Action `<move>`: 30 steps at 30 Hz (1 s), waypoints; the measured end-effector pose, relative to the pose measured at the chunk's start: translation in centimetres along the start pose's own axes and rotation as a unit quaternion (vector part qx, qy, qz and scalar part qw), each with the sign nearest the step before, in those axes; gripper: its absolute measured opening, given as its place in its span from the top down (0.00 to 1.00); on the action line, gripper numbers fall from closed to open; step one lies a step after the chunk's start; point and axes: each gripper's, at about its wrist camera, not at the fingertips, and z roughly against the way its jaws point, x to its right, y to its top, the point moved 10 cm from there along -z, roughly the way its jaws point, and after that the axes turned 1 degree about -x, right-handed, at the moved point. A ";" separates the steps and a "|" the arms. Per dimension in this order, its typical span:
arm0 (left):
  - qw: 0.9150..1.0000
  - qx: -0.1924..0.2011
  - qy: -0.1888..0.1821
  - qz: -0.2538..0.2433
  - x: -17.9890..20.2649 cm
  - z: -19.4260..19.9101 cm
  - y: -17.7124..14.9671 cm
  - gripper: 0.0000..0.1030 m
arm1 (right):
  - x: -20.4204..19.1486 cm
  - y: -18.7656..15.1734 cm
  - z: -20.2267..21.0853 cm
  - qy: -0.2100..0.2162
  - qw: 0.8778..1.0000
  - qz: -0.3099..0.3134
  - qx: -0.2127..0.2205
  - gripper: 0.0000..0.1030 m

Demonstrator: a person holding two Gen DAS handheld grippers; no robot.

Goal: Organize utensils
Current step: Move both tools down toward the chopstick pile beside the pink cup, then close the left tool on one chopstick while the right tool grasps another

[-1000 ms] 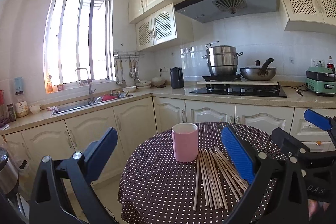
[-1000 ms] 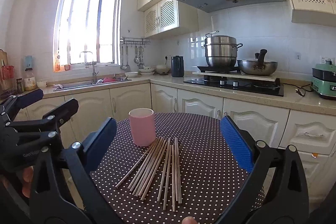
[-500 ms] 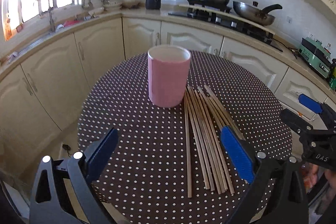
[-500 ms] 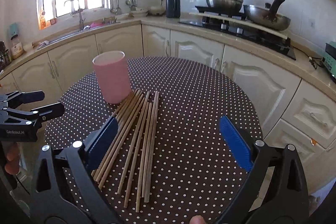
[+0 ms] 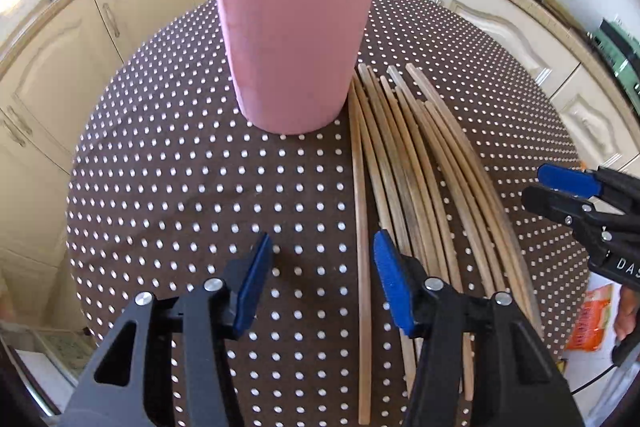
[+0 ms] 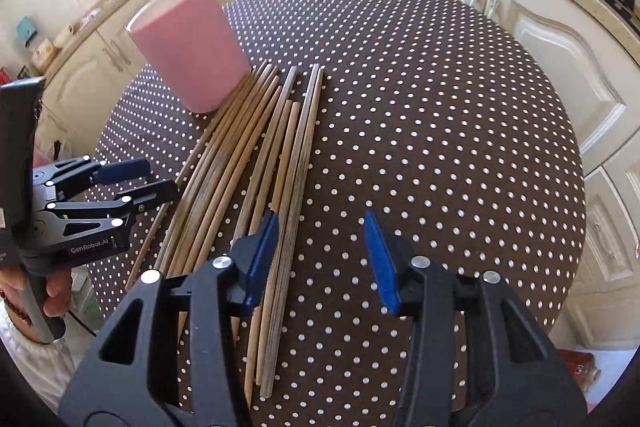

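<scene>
While closing, both claws half-spread, empty: left claw [image 5: 322,279] beside chopsticks [image 5: 404,163]; right claw [image 6: 320,259] over edge.

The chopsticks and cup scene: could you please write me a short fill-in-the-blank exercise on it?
1. The chopsticks lie loose on the ____ tablecloth.
2. The cup is ____ in colour.
3. The cup stands ____, not tipped.
4. Between the right gripper jaws there is ____.

Missing: polka-dot; pink; upright; nothing
</scene>
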 end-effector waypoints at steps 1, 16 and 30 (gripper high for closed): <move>1.000 -0.001 0.003 0.000 0.1 -0.2 0.0 0.51 | -0.1 -0.1 -0.3 0.000 1.000 0.002 -0.009 0.63; 0.998 -0.045 0.041 -0.016 1.0 -1.9 4.4 0.71 | -0.7 2.4 -5.0 -0.042 0.995 0.020 -0.094 0.67; 0.998 -0.056 0.037 -0.013 2.0 -2.8 6.9 0.88 | -2.7 4.2 -7.8 -0.072 0.985 0.037 -0.155 0.68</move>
